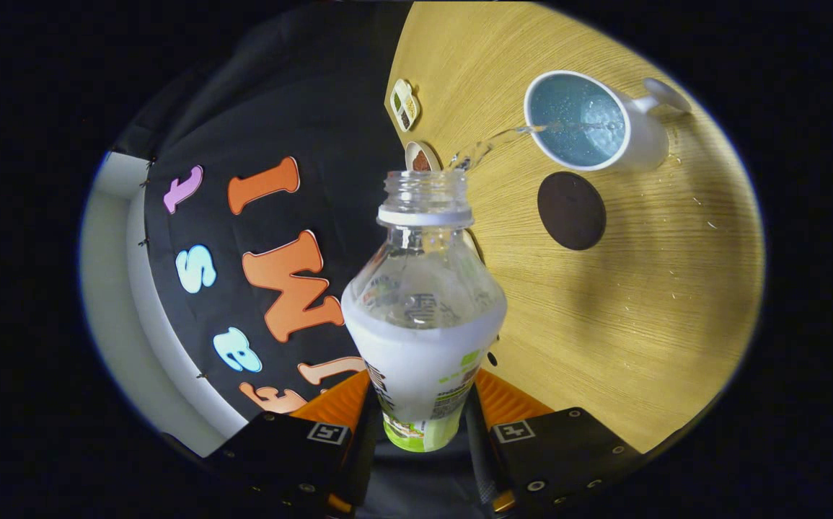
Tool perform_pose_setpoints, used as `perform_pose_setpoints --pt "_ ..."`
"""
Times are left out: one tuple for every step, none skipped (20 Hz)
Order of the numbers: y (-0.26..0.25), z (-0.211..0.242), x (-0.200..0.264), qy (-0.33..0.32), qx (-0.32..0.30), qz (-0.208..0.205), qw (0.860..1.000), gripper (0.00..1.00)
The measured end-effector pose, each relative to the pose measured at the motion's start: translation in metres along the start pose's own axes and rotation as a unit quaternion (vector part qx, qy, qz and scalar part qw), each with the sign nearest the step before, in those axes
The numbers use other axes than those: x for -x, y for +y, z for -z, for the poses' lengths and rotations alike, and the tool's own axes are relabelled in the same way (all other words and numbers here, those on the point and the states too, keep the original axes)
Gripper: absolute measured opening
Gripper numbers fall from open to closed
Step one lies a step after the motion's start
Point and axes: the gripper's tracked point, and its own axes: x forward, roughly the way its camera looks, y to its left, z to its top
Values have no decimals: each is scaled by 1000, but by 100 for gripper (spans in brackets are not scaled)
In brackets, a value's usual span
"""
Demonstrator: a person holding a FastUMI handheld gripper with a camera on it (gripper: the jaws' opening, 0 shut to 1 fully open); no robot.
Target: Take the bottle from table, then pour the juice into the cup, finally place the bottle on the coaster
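While the pour was under way, held the bottle (423,317) clamped between the two fingers of the gripper (422,422), one finger pressed on each side of the labelled lower body. Was uncapped, with its long axis running straight ahead along the fingers, open mouth pointing away and tipped toward the wooden table (640,303). Carried only a little clear liquid in the shoulder, as far as could be judged through the plastic.

Sent a thin stream (503,137) from the mouth across to the white cup (589,122), which lay beyond the fingers and off to the right of the bottle's axis. Reached the cup's near rim; already showed pale blue liquid inside, with a few drops on the table around it. Judged the pouring step to be well along, though not finished.

Lay the dark round coaster (571,210) flat on the table, just beside the cup and nearer the gripper than the cup, also to the right of the mouth. Judged this the relation that mattered next: to bring the bottle back upright, then swing right and a short way forward to set its base on the coaster, short of the cup. Risked knocking the cup, given how close the two stood.

Left two small patterned pieces (404,104) at the table's far edge, well apart from the work.
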Motion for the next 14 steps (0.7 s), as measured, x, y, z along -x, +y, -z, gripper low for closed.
perform_pose_setpoints --pt "1 0 0 -2 -2 2 1000 58" --pt "2 -2 0 -4 -6 3 1000 58" --pt "3 -2 0 -5 -12 4 1000 58" --pt "5 -3 1 -6 -17 5 1000 58" --pt "5 -4 -1 -7 -21 6 1000 58" --pt "5 -5 0 -7 -22 9 1000 58" --pt "6 -6 -2 -9 -23 12 1000 58" --pt "6 -7 -2 -9 -24 14 1000 58" --pt "8 -8 -1 -10 -28 12 999 58" --pt "10 -9 -1 -11 -33 11 999 58" --pt "10 -9 -1 -10 -38 11 999 58" --pt "11 -9 0 -10 -43 11 999 58" --pt "11 -9 0 -10 -47 13 999 58" --pt "11 -9 0 -9 -50 15 999 58"
